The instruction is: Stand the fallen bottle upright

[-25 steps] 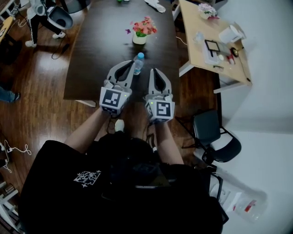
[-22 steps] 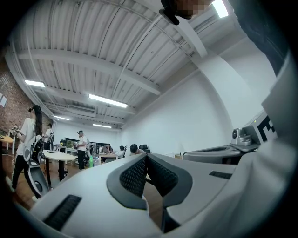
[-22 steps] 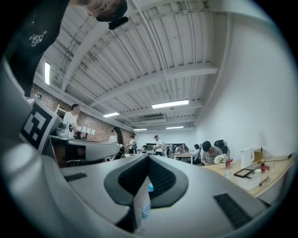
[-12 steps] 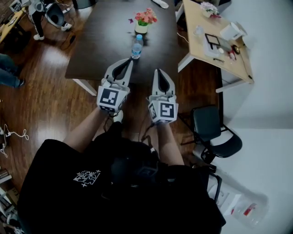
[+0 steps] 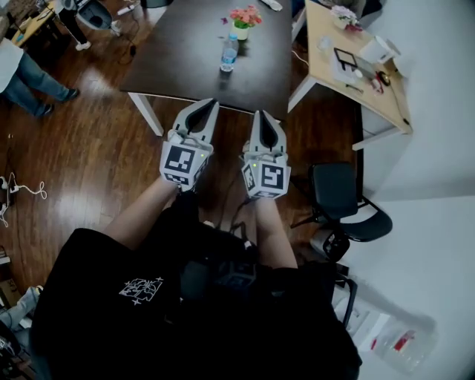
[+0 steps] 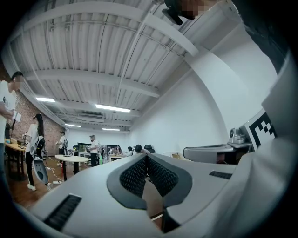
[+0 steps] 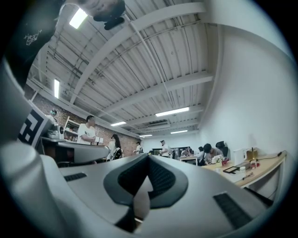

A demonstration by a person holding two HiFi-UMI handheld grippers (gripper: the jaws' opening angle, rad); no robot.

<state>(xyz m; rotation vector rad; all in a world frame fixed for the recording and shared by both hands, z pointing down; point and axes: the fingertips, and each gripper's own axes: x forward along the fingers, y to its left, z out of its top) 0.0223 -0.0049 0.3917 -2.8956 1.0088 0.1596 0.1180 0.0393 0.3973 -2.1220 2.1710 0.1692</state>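
Dark brown counter (image 5: 178,59) fills the upper middle of the head view, and the bottle (image 5: 228,56) stands upright on it, blue cap on top, about in the middle of the width and well away from both side edges. Just behind the bottle is a small pot of pink flowers (image 5: 243,19).

The left gripper (image 5: 211,103) and the right gripper (image 5: 265,114) are side by side, apart from each other. Their tips show close to the near edge of the counter and their bodies are over the wooden floor (image 5: 89,156). Both are well apart from the bottle. In each gripper view the jaws are closed together and nothing is between them.

On the left the floor is wide and bare up to a person's legs (image 5: 33,78) near the picture edge. On the right the room is narrower: a black chair (image 5: 338,202) stands near the right gripper, and a pale wooden counter (image 5: 334,74) with small things comes close to the dark counter's right edge.
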